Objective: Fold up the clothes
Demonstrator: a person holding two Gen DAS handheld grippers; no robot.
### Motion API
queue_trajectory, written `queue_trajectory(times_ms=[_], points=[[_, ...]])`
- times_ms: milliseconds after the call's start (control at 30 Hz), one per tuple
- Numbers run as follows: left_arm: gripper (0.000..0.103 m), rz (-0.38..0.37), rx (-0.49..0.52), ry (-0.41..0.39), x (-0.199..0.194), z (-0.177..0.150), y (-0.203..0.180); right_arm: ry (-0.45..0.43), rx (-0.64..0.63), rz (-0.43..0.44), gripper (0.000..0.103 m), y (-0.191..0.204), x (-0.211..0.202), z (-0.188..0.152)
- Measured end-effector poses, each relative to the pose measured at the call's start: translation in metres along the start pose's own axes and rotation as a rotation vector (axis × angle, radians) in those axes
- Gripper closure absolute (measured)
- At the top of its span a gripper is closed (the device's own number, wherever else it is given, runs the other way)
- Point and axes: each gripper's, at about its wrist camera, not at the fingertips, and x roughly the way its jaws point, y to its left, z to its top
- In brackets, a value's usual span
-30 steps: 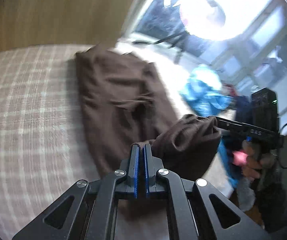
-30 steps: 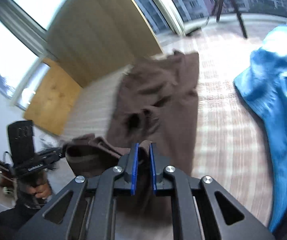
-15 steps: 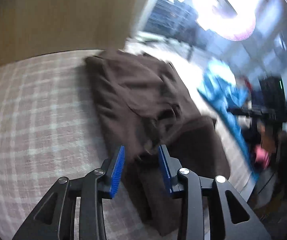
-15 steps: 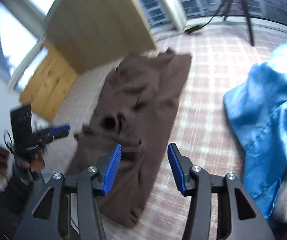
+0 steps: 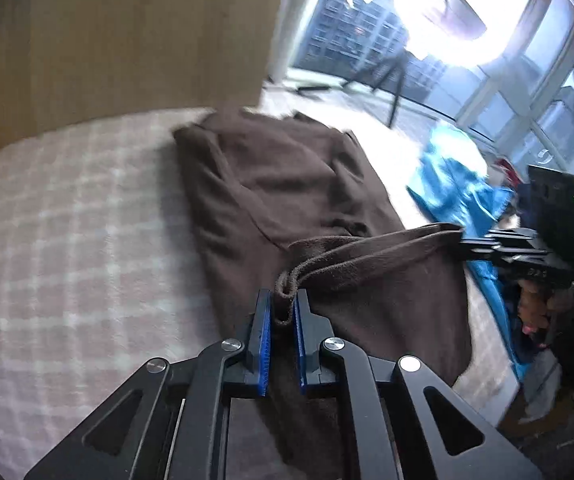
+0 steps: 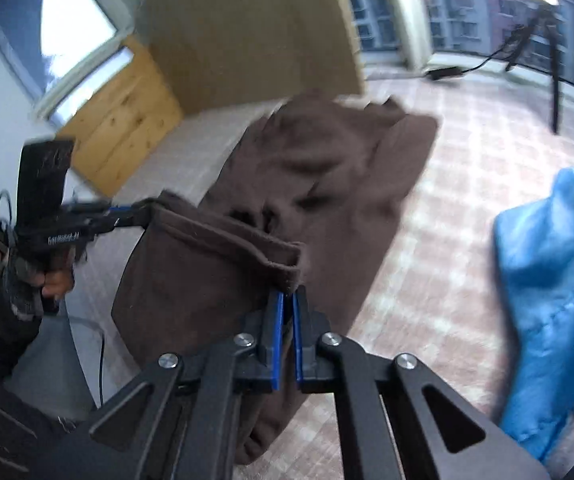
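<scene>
Over on the left a gloved hand grips the left gripper. Its blue pads are closing on a bunched corner of the brown garment's near hem, and the cloth is pinched between them. The hem runs taut from that corner across to the right gripper, whose jaws are nearly together and clamped on the other corner, so the near end hangs lifted between the two tools. The rest of the brown garment lies stretched away from both grippers on the pale checked bedcover, reaching toward the wooden headboard. Farther right, apart from the brown cloth, a crumpled blue garment sits on the same cover near the window.
</scene>
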Motion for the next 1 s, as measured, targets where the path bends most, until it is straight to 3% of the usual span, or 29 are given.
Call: queue_trajectory(times_ms=[100, 167, 233, 267, 300, 433, 500, 600, 667, 700, 733, 833, 1000], points=[[0.091, 0.045, 0.003, 0.125, 0.051, 0.004, 0.007, 0.076, 0.007, -0.082, 0.097, -0.012, 0.031, 0.009], [0.087, 0.056, 0.005, 0.152, 0.061, 0.002, 0.008, 0.137, -0.023, -0.125, 0.094, -0.010, 0.045, 0.009], [0.086, 0.059, 0.005, 0.122, 0.044, 0.002, 0.008, 0.110, -0.032, -0.135, 0.082, -0.008, 0.029, 0.007], [0.080, 0.056, -0.004, 0.105, 0.030, -0.001, 0.010, 0.089, -0.021, -0.123, 0.073, -0.009, 0.016, 0.004], [0.073, 0.053, -0.017, 0.090, 0.015, -0.004, 0.013, 0.071, -0.004, -0.101, 0.070, -0.011, 0.001, 0.000], [0.069, 0.009, -0.064, 0.084, -0.037, -0.036, 0.015, 0.103, 0.041, 0.030, 0.068, -0.007, -0.034, -0.036], [0.062, -0.037, -0.086, 0.123, -0.041, -0.058, 0.008, 0.138, 0.020, 0.040, 0.067, 0.004, -0.030, -0.053], [0.062, -0.101, -0.112, 0.181, -0.035, -0.085, -0.002, 0.184, -0.007, 0.049, 0.066, 0.018, -0.021, -0.076], [0.071, -0.113, -0.113, 0.201, -0.022, -0.092, -0.007, 0.195, -0.016, 0.039, 0.066, 0.023, -0.009, -0.080], [0.090, -0.120, -0.109, 0.204, -0.019, -0.092, -0.008, 0.192, -0.018, 0.041, 0.066, 0.025, -0.005, -0.082], [0.094, -0.128, -0.099, 0.202, -0.018, -0.092, -0.010, 0.186, -0.020, 0.045, 0.066, 0.026, -0.002, -0.083], [0.097, -0.152, -0.071, 0.196, -0.013, -0.089, -0.014, 0.174, -0.026, 0.040, 0.085, 0.031, -0.002, -0.083], [0.098, -0.136, 0.024, 0.169, -0.039, -0.081, -0.018, 0.139, -0.071, 0.024, 0.090, 0.048, -0.028, -0.077]])
